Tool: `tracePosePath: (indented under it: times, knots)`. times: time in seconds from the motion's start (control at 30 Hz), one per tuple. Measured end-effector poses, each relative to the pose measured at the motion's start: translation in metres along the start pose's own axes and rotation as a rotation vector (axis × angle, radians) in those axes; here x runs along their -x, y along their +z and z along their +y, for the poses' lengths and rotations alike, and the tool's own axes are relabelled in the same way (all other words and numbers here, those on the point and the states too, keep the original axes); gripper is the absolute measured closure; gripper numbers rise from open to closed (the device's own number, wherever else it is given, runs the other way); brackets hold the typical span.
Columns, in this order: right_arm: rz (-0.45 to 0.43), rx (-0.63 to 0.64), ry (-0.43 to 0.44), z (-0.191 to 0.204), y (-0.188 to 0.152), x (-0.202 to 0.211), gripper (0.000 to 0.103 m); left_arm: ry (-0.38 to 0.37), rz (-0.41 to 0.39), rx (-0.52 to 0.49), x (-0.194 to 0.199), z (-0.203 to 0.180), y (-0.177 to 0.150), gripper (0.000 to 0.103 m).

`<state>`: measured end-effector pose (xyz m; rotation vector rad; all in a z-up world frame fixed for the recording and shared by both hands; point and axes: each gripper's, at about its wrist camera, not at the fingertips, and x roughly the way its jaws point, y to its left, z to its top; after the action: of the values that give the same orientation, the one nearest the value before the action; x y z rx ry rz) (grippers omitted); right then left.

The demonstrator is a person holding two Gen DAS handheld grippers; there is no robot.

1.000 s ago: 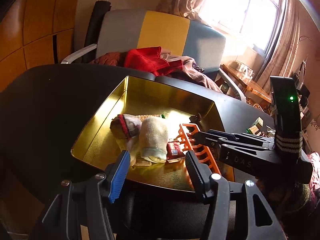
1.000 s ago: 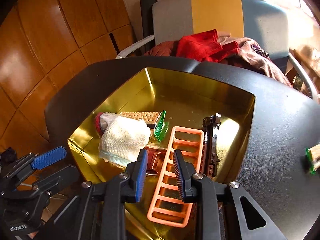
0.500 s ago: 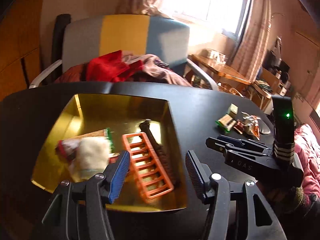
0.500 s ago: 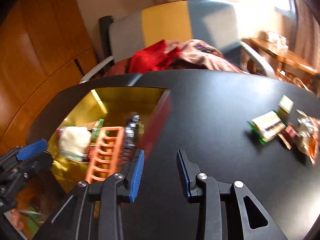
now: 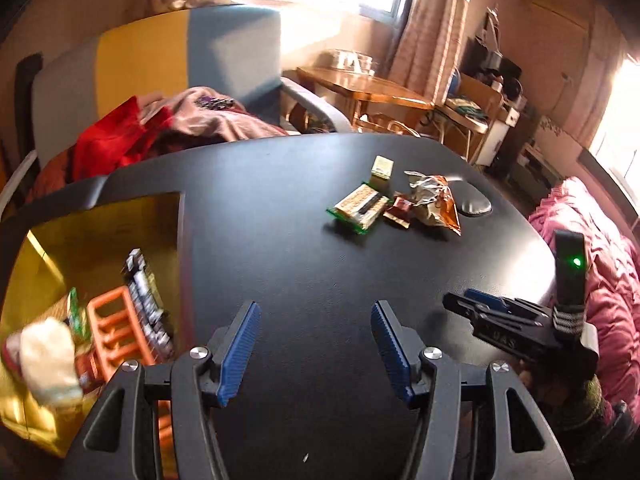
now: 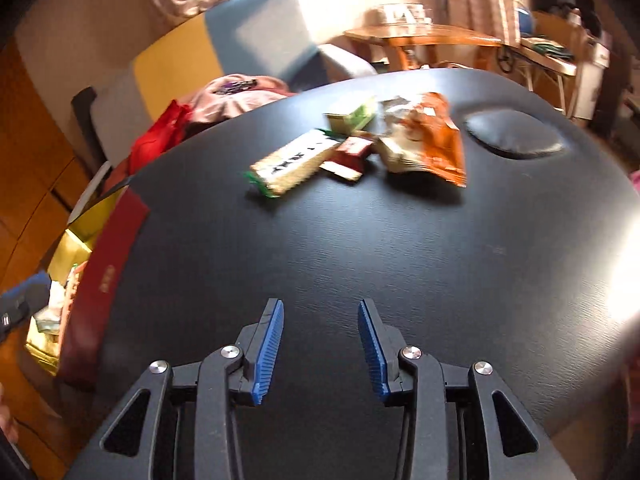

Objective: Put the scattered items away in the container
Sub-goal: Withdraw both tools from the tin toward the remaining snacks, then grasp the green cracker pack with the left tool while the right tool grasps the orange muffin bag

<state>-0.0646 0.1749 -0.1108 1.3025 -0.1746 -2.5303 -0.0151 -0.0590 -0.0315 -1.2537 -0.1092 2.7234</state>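
A gold tin (image 5: pixel 100 220) with a red outer wall (image 6: pixel 104 276) sits at the table's left. It holds an orange rack (image 5: pixel 116 328), a dark bar, a white cloth (image 5: pixel 48 360) and snack packs. Scattered on the black table (image 5: pixel 320 280) lie a green-edged cracker pack (image 5: pixel 358 208) (image 6: pixel 296 162), a small red packet (image 5: pixel 400 214) (image 6: pixel 348 154), an orange crinkled bag (image 5: pixel 436 200) (image 6: pixel 428 140) and a small green box (image 5: pixel 382 168) (image 6: pixel 352 114). My left gripper (image 5: pixel 314 348) is open and empty over bare table. My right gripper (image 6: pixel 320 346) (image 5: pixel 480 308) is open and empty, short of the snacks.
A dark oval pad (image 6: pixel 516 132) lies right of the snacks. A chair (image 5: pixel 160 52) with red and pink clothes (image 5: pixel 120 140) stands behind the table. A wooden side table (image 5: pixel 360 84) and a pink bedspread (image 5: pixel 600 280) are to the right.
Both grippers have swung right, away from the tin and toward the scattered snacks. The right gripper has opened wider and left the orange rack in the tin.
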Motion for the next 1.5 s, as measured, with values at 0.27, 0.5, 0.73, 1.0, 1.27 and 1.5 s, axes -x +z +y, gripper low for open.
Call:
tracePosePath:
  times: [0.27, 0.5, 0.73, 1.0, 1.27, 1.5]
  knots:
    - [-0.014, -0.017, -0.056, -0.030, 0.002, 0.001, 0.053, -0.012, 0.086, -0.105, -0.074, -0.037, 0.046, 0.044]
    - [-0.022, -0.026, -0.091, -0.051, 0.007, 0.000, 0.052, -0.008, 0.148, -0.141, -0.131, -0.045, 0.076, 0.044]
    - [-0.025, -0.032, -0.113, -0.066, 0.015, -0.006, 0.049, -0.026, 0.184, -0.171, -0.174, -0.048, 0.092, 0.044]
    - [-0.025, -0.041, -0.124, -0.081, 0.032, -0.014, 0.047, -0.059, 0.207, -0.204, -0.212, -0.052, 0.108, 0.043]
    - [-0.104, -0.066, -0.104, -0.094, 0.083, -0.016, 0.047, -0.086, 0.210, -0.255, -0.220, -0.061, 0.099, 0.045]
    - [-0.129, -0.092, -0.056, -0.093, 0.142, -0.048, 0.042, -0.074, 0.206, -0.270, -0.208, -0.059, 0.083, 0.053]
